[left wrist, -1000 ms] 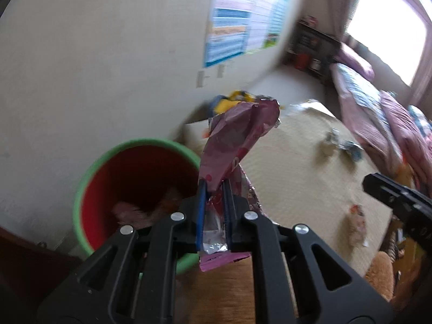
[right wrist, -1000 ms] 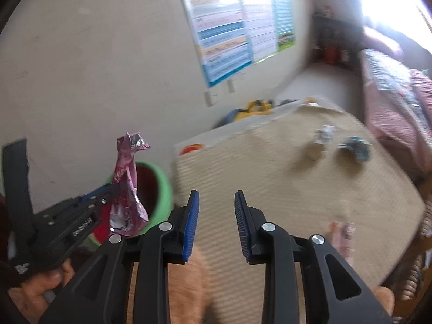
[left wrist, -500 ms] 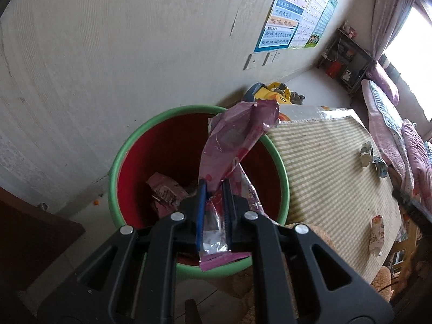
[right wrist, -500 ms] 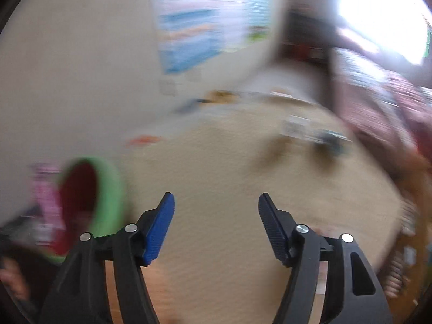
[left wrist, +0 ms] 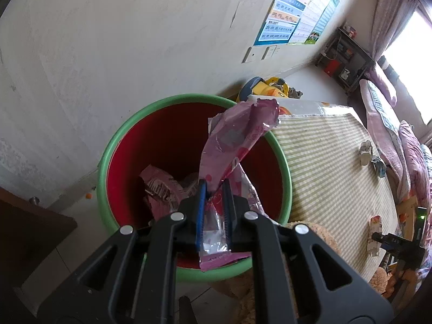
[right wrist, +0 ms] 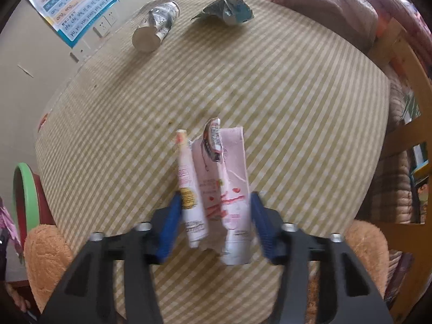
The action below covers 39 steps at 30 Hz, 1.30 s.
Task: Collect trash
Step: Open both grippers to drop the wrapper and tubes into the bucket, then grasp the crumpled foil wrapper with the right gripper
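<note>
My left gripper (left wrist: pixel 214 186) is shut on a long pink foil wrapper (left wrist: pixel 235 140), holding it tilted over a red bin with a green rim (left wrist: pixel 108 156); more pink wrappers lie inside the bin. In the right wrist view my right gripper (right wrist: pixel 214 202) points down at the striped table (right wrist: pixel 270 94). Its jaws are closing, with a crumpled pale pink wrapper (right wrist: pixel 224 178) between them. The blue pads sit at the wrapper's two edges, and it does not look squeezed. The bin's rim (right wrist: pixel 23 189) shows at the far left.
A tipped paper cup (right wrist: pixel 156 27) and a crumpled teal wrapper (right wrist: pixel 229 10) lie at the table's far side. Orange plush cushions (right wrist: pixel 46 256) sit at the near edge. A pink quilted bed (right wrist: pixel 324 0) lies beyond the table, and a yellow toy (left wrist: pixel 270 89) behind the bin.
My left gripper carried the pink wrapper from beside the bin to over its mouth. My right gripper swung down over the table, opened wide, and now has the pale pink wrapper between its jaws.
</note>
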Available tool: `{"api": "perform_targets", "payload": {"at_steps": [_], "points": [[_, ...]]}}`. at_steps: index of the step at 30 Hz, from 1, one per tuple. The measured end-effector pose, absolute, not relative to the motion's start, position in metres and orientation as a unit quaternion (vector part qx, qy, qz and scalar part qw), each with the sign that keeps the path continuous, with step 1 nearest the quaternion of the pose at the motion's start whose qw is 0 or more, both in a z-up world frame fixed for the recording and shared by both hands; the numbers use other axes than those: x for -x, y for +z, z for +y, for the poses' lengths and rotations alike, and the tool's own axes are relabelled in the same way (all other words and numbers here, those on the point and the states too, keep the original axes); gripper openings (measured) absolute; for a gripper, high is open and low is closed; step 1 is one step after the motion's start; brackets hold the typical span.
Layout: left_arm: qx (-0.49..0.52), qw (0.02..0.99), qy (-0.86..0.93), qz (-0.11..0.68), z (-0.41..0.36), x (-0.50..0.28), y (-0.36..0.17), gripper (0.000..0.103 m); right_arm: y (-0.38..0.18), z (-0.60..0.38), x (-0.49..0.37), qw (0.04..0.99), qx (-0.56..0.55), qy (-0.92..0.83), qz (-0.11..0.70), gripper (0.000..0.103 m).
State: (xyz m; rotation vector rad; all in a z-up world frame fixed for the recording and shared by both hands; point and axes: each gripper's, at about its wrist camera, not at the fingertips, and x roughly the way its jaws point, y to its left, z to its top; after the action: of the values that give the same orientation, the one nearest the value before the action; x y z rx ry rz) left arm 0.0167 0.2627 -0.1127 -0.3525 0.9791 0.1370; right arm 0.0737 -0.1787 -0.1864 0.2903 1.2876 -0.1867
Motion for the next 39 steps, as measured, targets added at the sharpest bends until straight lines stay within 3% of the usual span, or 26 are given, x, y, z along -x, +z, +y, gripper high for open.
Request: {"api": "perform_targets", "payload": {"at_steps": [8, 14, 16, 17, 18, 21, 26, 32, 39], "points": [[0.162, 0.861, 0.075, 0.476, 0.261, -0.020, -0.118, 0.012, -0.106, -0.047, -0.089, 0.820, -0.128, 0.132, 0.542, 0.033], [0.159, 0.863, 0.104, 0.467, 0.272, -0.015, -0.115, 0.014, -0.100, 0.066, -0.098, 0.781, -0.107, 0.281, 0.547, 0.034], [0.160, 0.862, 0.116, 0.466, 0.278, -0.012, -0.114, 0.029, -0.105, 0.096, -0.102, 0.762, -0.098, 0.316, 0.556, 0.038], [0.163, 0.863, 0.126, 0.462, 0.281, -0.009, -0.114, 0.046, -0.108, 0.103, -0.105, 0.755, -0.096, 0.327, 0.560, 0.046], [0.169, 0.863, 0.133, 0.458, 0.284, -0.006, -0.114, 0.056, -0.113, 0.111, -0.107, 0.747, -0.097, 0.335, 0.566, 0.049], [0.180, 0.859, 0.148, 0.455, 0.288, -0.003, -0.116, 0.060, -0.125, 0.116, -0.115, 0.739, -0.119, 0.325, 0.579, 0.051], [0.166, 0.859, 0.139, 0.463, 0.280, -0.008, -0.117, 0.061, -0.126, 0.032, -0.133, 0.789, -0.162, 0.225, 0.548, 0.053], [0.141, 0.870, 0.119, 0.457, 0.254, -0.024, -0.110, 0.061, -0.123, -0.134, -0.173, 0.865, -0.143, -0.034, 0.479, 0.055], [0.114, 0.876, 0.066, 0.463, 0.202, -0.057, -0.103, 0.061, -0.170, -0.248, -0.243, 0.832, -0.102, -0.128, 0.530, 0.057]]}}
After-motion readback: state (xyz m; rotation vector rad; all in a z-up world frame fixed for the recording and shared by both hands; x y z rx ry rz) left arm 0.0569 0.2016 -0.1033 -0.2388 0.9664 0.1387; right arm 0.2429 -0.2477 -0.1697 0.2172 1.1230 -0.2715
